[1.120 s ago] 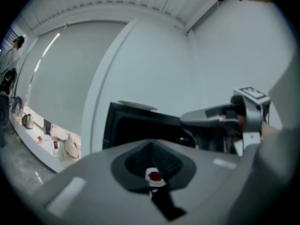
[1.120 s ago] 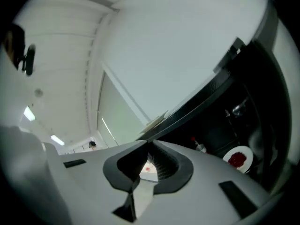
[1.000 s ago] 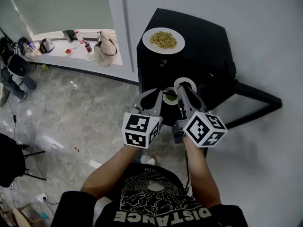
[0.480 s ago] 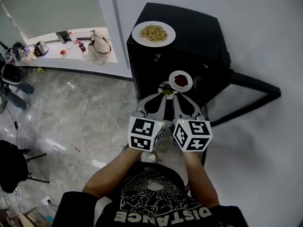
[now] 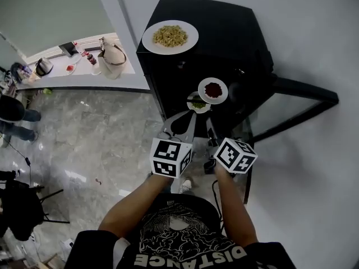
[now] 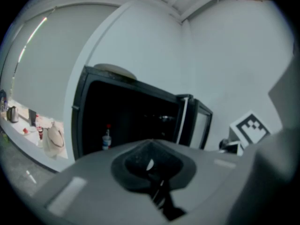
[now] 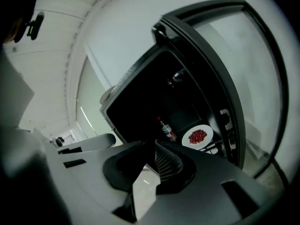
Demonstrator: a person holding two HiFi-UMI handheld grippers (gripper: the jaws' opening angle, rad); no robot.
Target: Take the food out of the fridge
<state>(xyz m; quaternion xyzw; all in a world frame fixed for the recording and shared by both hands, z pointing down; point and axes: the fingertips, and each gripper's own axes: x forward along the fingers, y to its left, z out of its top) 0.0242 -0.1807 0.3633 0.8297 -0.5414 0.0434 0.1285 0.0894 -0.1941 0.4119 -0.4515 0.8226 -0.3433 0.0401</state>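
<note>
- The fridge (image 5: 224,32) is my reference. Its door (image 5: 305,88) stands open at its right side.
- The plate of red food (image 5: 213,90) and the plate of green food (image 5: 198,103) sit inside the fridge at the front of a shelf. A bottle (image 7: 166,129) stands deeper inside. A plate of yellow food (image 5: 170,36) rests on top of the fridge.
- The left gripper (image 6: 151,150) is closed on nothing, in front of the fridge opening.
- The right gripper (image 7: 153,146) has its jaws only narrowly apart and empty, aimed at the red plate.
- Risk: with so narrow a gap I could push the plate rim deeper instead of straddling it. I would widen the jaws first.
- Risk: a one-sided rim grip could tilt the plate and spill food inside the fridge.
- Risk: the two plates sit close together, so lifting one may knock the other.
</note>
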